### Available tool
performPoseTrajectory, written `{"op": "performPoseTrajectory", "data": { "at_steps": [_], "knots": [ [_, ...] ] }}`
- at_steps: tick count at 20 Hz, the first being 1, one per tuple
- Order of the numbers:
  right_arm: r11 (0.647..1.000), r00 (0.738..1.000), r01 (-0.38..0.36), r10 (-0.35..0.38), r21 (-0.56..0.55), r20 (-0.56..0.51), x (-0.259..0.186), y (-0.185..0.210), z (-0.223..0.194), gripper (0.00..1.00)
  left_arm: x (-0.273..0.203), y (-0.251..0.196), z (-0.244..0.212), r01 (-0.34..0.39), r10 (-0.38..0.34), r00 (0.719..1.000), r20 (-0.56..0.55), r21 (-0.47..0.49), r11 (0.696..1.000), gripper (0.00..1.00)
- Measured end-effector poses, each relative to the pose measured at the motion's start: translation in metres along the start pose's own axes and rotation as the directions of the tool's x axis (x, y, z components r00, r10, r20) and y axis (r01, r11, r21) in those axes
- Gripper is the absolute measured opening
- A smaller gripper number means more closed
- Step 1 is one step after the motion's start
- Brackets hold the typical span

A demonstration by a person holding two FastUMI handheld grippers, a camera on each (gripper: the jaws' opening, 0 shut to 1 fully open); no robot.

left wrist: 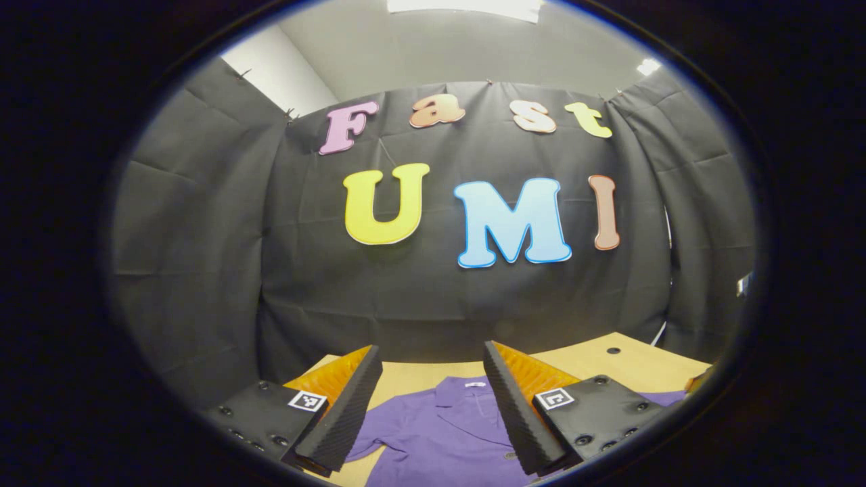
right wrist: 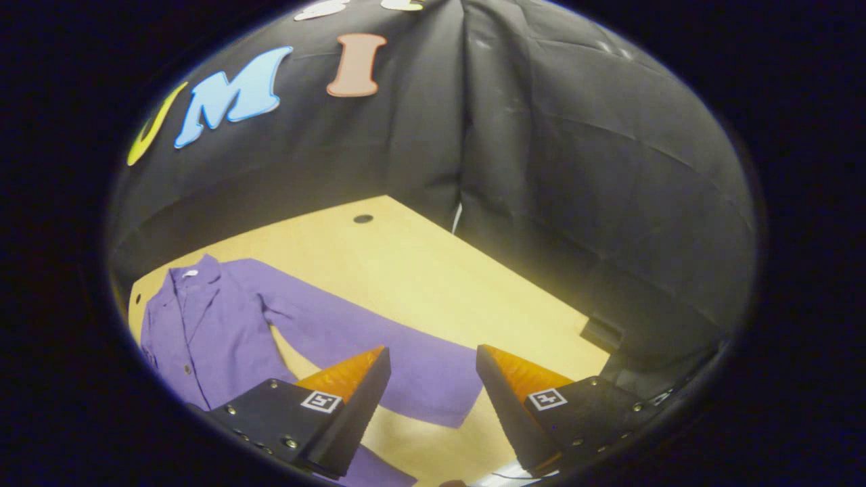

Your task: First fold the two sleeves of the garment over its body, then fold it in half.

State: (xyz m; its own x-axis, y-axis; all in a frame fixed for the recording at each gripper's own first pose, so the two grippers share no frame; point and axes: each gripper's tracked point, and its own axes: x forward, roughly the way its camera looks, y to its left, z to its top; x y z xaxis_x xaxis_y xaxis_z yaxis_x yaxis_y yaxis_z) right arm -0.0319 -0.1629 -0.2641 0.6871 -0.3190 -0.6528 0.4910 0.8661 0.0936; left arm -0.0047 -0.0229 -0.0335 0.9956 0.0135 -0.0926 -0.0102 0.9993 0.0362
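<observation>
A purple button-up shirt (right wrist: pixel 210 331) lies flat on the light wooden table (right wrist: pixel 419 270), collar toward the far edge. One long sleeve (right wrist: pixel 379 352) stretches out across the table to the right. My right gripper (right wrist: pixel 433 399) hovers open just above the cuff end of that sleeve, fingers apart with nothing between them. In the left gripper view, the shirt's collar and chest (left wrist: pixel 446 426) lie below my left gripper (left wrist: pixel 433 412), which is open and empty above the garment.
The table has a small round hole (right wrist: pixel 363 218) near its far corner. The black cloth wall closes in behind and to the right of the table. Bare tabletop lies beyond the sleeve.
</observation>
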Motion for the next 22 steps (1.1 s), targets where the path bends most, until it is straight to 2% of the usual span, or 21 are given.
{"op": "performPoseTrajectory", "data": {
  "at_steps": [3,7,11,17,19,20,21,22],
  "knots": [
    [0.998,0.995,0.043,-0.038,0.051,-0.09,0.022,-0.016,-0.024,0.85,-0.001,0.002,-0.003,-0.015,0.015,1.0,-0.011,0.006,1.0,0.94],
    [0.988,0.981,0.065,-0.038,0.137,-0.19,0.045,-0.023,-0.044,0.85,-0.003,0.006,-0.005,-0.033,0.033,0.999,-0.022,0.018,0.999,0.94],
    [0.986,0.966,0.104,-0.07,0.128,-0.249,0.059,-0.022,-0.057,0.85,-0.006,0.01,-0.005,-0.042,0.042,0.999,-0.027,0.025,0.999,0.94],
    [0.976,0.959,0.106,-0.05,0.188,-0.279,0.061,-0.02,-0.075,0.89,-0.011,0.015,-0.006,-0.045,0.046,0.999,-0.023,0.028,0.999,0.94],
    [0.981,0.959,0.093,-0.042,0.169,-0.281,0.061,-0.02,-0.074,0.91,-0.01,0.016,-0.008,-0.045,0.046,0.999,-0.026,0.02,0.999,0.94],
    [0.982,0.958,0.092,-0.041,0.167,-0.284,0.06,-0.016,-0.073,0.88,-0.01,0.017,-0.008,-0.044,0.045,0.999,-0.026,0.016,0.999,0.94],
    [0.982,0.958,0.092,-0.042,0.164,-0.285,0.059,-0.015,-0.07,0.78,-0.01,0.017,-0.008,-0.043,0.044,0.999,-0.025,0.012,0.999,0.95],
    [0.983,0.958,0.079,-0.03,0.164,-0.284,0.062,-0.014,-0.071,0.75,-0.011,0.016,-0.008,-0.041,0.042,0.999,-0.024,0.01,0.999,0.95]
  ]
}}
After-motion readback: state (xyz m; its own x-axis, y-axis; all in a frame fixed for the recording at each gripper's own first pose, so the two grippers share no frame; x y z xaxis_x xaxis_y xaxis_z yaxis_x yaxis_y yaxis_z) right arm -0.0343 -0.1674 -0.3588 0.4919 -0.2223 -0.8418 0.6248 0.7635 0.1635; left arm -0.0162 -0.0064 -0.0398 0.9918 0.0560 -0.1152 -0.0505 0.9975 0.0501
